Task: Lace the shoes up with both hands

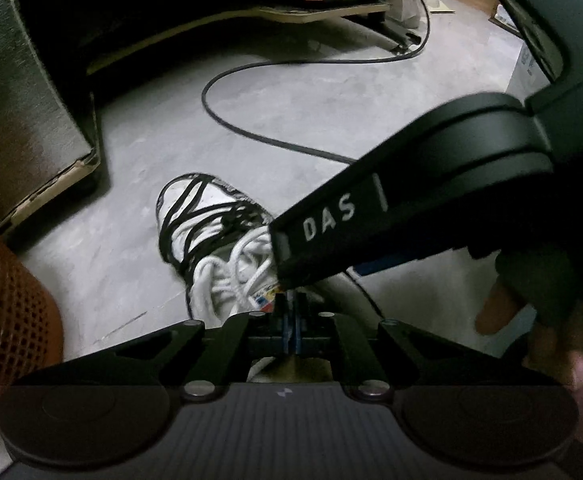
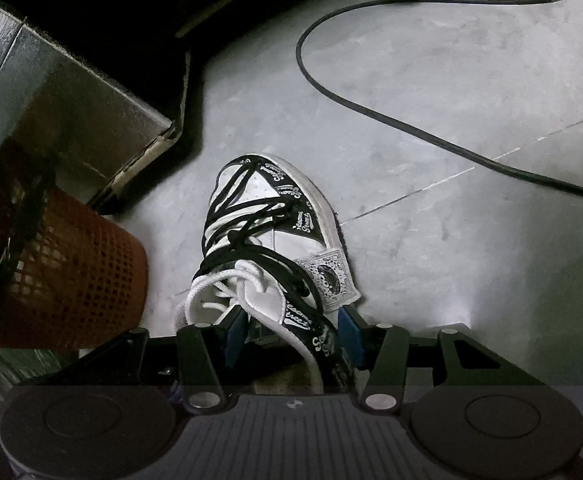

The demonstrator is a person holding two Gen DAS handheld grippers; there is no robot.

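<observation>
A white high-top shoe (image 2: 275,220) with black laces and a white lace (image 2: 211,284) stands on the grey floor, toe pointing away. My right gripper (image 2: 291,336) is open. Its blue pads (image 2: 235,334) stand either side of the shoe's tongue and collar without pressing on them. In the left wrist view my left gripper (image 1: 290,320) is shut just behind the white lace tangle (image 1: 235,276). Whether a lace is nipped between its pads does not show. The right gripper's black body (image 1: 371,208) crosses in front and hides the shoe's (image 1: 195,216) right side.
An orange mesh basket (image 2: 71,264) stands close on the shoe's left, with a foil-faced box (image 2: 71,100) behind it. A black cable (image 2: 371,112) loops over the floor beyond and to the right. A person's hand (image 1: 551,320) holds the right gripper.
</observation>
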